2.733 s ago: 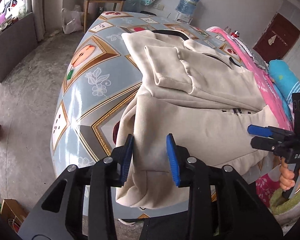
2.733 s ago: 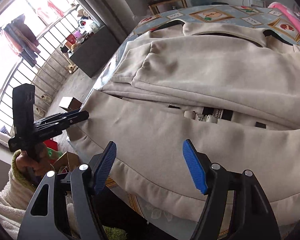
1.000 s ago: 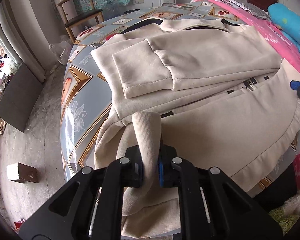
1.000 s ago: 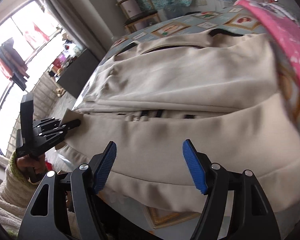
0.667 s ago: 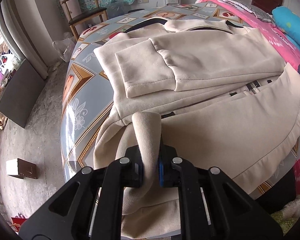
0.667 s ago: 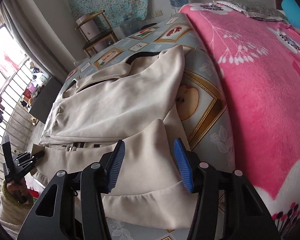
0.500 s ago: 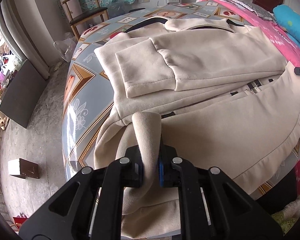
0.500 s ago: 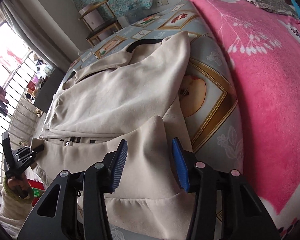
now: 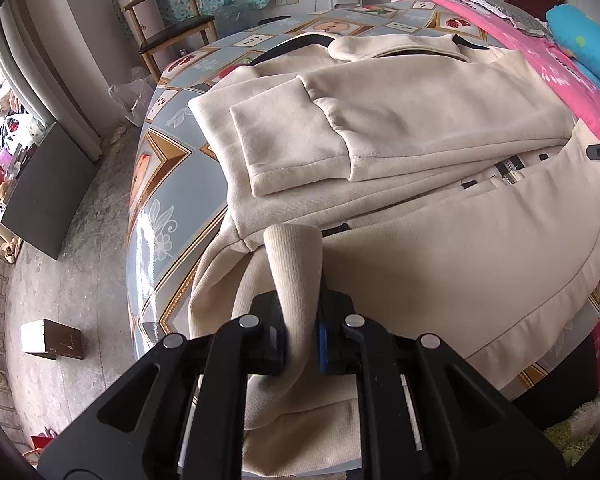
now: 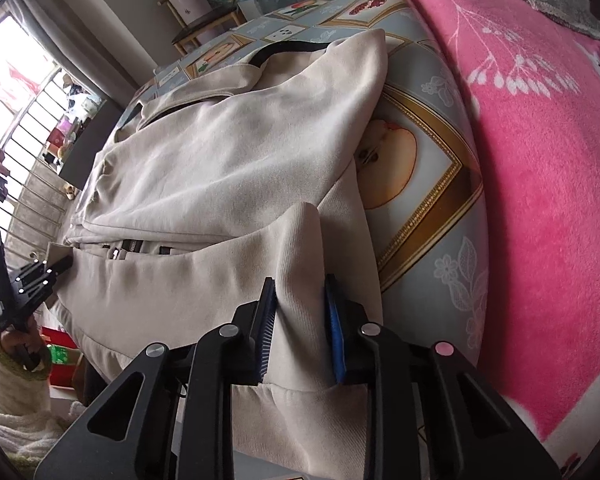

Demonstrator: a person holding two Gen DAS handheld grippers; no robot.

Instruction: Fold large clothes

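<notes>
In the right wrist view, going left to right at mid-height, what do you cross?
Window bars → left gripper → beige jacket → patterned tablecloth → pink blanket.

The left gripper point(image 9: 302, 336) pinches a raised fold at the near hem of the beige jacket point(image 9: 440, 240), which lies on the patterned table point(image 9: 156, 208). A folded sleeve point(image 9: 292, 148) rests across the jacket's far half.
</notes>
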